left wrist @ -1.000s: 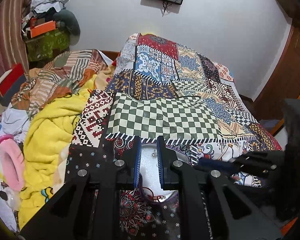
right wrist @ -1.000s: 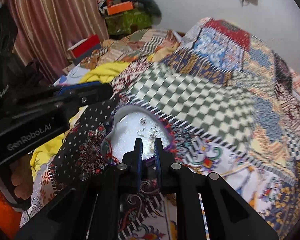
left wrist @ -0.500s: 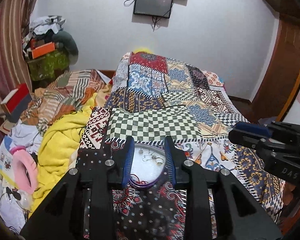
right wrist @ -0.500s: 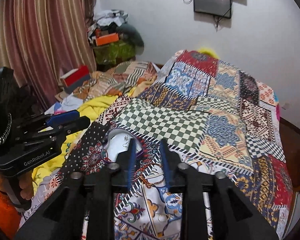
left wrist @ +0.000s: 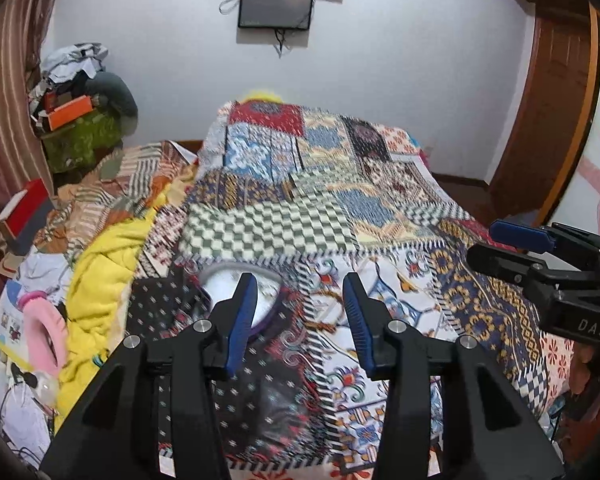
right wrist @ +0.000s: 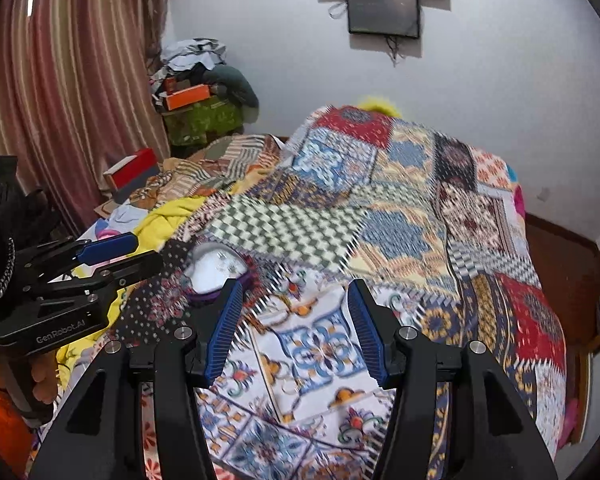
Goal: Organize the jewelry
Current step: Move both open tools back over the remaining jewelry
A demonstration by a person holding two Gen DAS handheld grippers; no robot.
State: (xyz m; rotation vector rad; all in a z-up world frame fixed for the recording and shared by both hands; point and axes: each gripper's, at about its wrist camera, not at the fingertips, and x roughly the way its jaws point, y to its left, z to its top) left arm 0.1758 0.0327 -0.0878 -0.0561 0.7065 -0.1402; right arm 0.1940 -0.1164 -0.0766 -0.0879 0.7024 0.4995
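Left gripper [left wrist: 298,316]: jaws spread wide, nothing between the blue pads; held above the bed.
Right gripper [right wrist: 294,328]: jaws likewise wide apart and empty, raised over the bed.
Grippers to each other: well apart; the right one shows at the far right edge of the left wrist view, the left one at the far left edge of the right wrist view.
White dish [left wrist: 228,276]: lies on the patchwork bedspread [left wrist: 340,200], ahead of the left gripper, partly hidden behind its left finger [left wrist: 242,316]; from the right gripper it sits ahead and to the left, just beyond the left fingertip.
Jewelry [right wrist: 224,262]: small pieces lie in the dish; blurred, kind not determinable.
Dish rim: dark purple edge visible on the near side.
Yellow blanket [left wrist: 100,276]: left of the left gripper, beside the bedspread.
Wall screen [left wrist: 275,6]: straight ahead, high on the white wall.
Image quality: motion blur on both views.
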